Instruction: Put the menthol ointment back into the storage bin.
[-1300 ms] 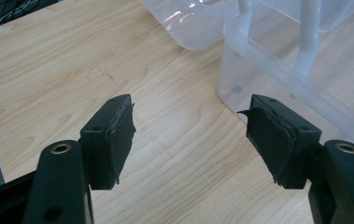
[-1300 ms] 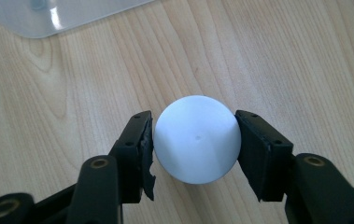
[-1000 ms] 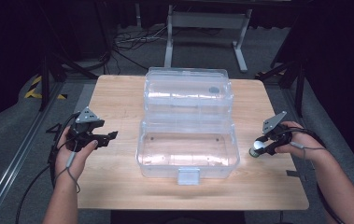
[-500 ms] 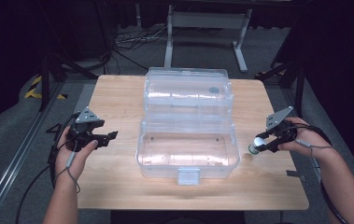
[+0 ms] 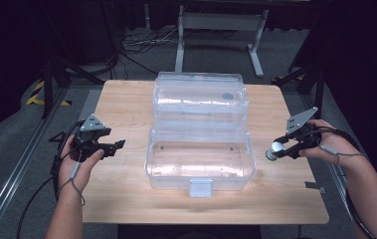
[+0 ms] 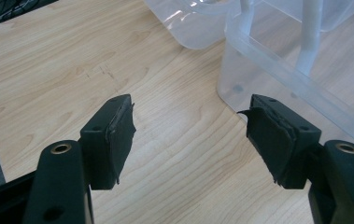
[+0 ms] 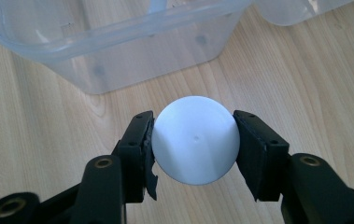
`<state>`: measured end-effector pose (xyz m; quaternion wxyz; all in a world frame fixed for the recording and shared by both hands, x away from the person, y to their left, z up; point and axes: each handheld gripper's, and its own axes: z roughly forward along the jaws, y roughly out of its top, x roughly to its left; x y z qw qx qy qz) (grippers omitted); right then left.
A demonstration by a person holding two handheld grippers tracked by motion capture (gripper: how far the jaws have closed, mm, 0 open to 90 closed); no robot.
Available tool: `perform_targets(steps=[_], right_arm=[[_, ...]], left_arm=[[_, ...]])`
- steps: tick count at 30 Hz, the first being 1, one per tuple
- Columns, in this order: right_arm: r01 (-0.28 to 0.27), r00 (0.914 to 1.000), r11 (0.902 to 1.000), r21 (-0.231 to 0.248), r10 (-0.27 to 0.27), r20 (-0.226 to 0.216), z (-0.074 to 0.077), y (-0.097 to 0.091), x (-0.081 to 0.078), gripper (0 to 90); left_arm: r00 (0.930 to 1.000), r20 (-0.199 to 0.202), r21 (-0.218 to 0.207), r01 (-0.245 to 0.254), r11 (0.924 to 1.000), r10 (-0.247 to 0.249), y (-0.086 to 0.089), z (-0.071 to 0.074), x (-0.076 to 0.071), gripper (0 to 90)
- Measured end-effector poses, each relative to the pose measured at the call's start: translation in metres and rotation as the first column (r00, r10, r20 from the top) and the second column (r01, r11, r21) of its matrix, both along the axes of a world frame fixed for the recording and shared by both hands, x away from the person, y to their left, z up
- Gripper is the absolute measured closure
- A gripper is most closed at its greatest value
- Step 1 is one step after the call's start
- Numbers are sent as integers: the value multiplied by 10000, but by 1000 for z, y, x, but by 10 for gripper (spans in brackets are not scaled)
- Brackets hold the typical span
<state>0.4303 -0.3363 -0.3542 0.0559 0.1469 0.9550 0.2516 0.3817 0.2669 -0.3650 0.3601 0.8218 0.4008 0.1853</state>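
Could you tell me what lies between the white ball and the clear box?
Only bare wooden table separates the white ball from the clear box, in the right gripper view.

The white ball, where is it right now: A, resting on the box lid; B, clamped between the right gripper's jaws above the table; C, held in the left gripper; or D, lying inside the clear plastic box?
B: the white ball sits pinched between both pads of the right gripper, outside the clear plastic box, with bare wood beneath.

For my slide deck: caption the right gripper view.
Right gripper clamps a white ball above the wooden table, near the clear plastic box.
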Motion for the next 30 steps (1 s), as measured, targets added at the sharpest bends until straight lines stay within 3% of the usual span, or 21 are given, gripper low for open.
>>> perform_targets(steps=[7,30], right_arm=[[-46,10000,10000,65,47,-54,11,8,-6,508],[-1287,9917,9916,124,1287,33,48,54,-34,508]], left_arm=[[10000,7,12,5,10000,-5,0,0,0,329],[10000,12,51,69,10000,-69,0,1,0,329]])
